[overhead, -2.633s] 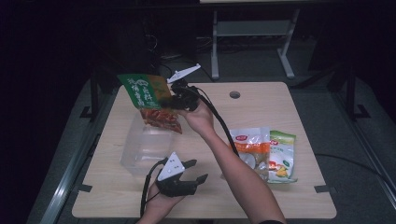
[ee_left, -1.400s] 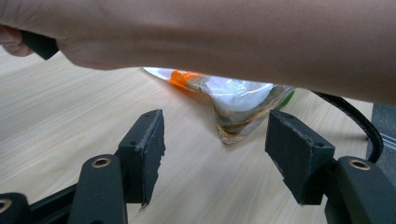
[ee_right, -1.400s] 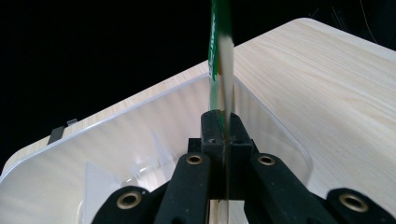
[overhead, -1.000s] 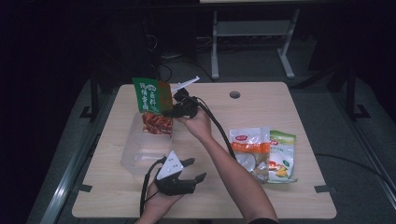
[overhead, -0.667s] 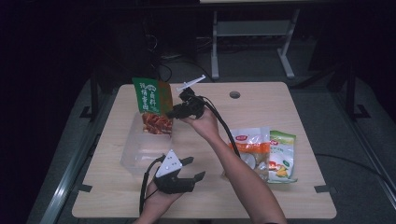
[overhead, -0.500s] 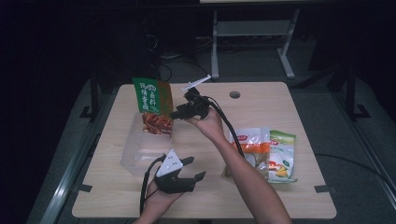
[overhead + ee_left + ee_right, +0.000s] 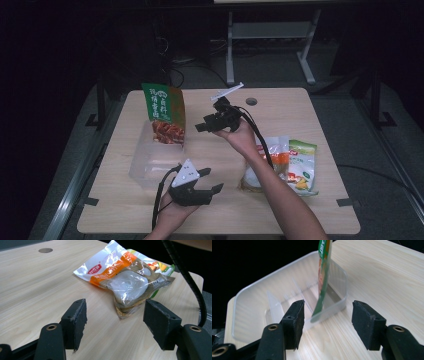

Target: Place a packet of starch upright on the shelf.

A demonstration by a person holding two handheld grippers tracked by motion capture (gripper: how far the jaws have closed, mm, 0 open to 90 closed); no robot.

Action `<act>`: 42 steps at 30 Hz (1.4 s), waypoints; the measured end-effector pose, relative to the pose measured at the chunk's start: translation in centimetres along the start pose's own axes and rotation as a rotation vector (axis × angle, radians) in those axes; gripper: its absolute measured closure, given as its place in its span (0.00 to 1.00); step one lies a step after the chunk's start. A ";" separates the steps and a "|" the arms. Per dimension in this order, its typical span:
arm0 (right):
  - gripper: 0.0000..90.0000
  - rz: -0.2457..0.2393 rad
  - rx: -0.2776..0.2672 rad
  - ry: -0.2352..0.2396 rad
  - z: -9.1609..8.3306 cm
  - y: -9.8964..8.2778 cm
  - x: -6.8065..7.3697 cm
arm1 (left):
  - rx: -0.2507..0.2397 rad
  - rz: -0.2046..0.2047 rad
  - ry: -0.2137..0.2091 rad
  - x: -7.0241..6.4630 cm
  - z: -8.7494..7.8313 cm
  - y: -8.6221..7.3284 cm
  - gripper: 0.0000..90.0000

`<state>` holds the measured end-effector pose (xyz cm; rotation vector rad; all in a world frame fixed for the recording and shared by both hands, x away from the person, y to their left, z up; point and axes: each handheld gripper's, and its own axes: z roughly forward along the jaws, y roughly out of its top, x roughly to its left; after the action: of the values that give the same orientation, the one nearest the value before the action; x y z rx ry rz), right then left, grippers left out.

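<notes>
Pale wood table (image 7: 325,125): glossy green pouch (image 7: 164,114) upright in clear plastic bin (image 7: 145,167); both jaws open, empty.

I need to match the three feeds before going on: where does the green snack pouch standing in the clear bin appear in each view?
High view: the green snack pouch stands upright at the far end of the clear bin, left of centre.
Left gripper view: it is not in this picture.
Right gripper view: seen edge-on, top centre, above the open jaws.
Shared landmark: the light wooden table.
</notes>
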<state>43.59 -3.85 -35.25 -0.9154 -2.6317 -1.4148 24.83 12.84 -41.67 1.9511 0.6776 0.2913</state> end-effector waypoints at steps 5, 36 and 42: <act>0.44 0.004 -0.009 -0.016 -2.1 -0.9 -0.1 | 0.017 -0.005 -0.006 0.0 0.5 0.1 0.38; 0.36 0.116 0.059 -0.184 -13.1 -9.6 -2.3 | 0.098 0.009 -0.072 -1.1 6.7 1.7 0.37; 0.36 0.151 0.066 -0.201 -14.2 -11.2 -2.8 | 0.111 0.000 -0.084 -1.2 7.8 1.8 0.41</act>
<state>36.76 -20.79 -36.14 -1.2801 -2.6587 -1.2546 28.17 5.69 -43.58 2.0566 0.6504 0.1735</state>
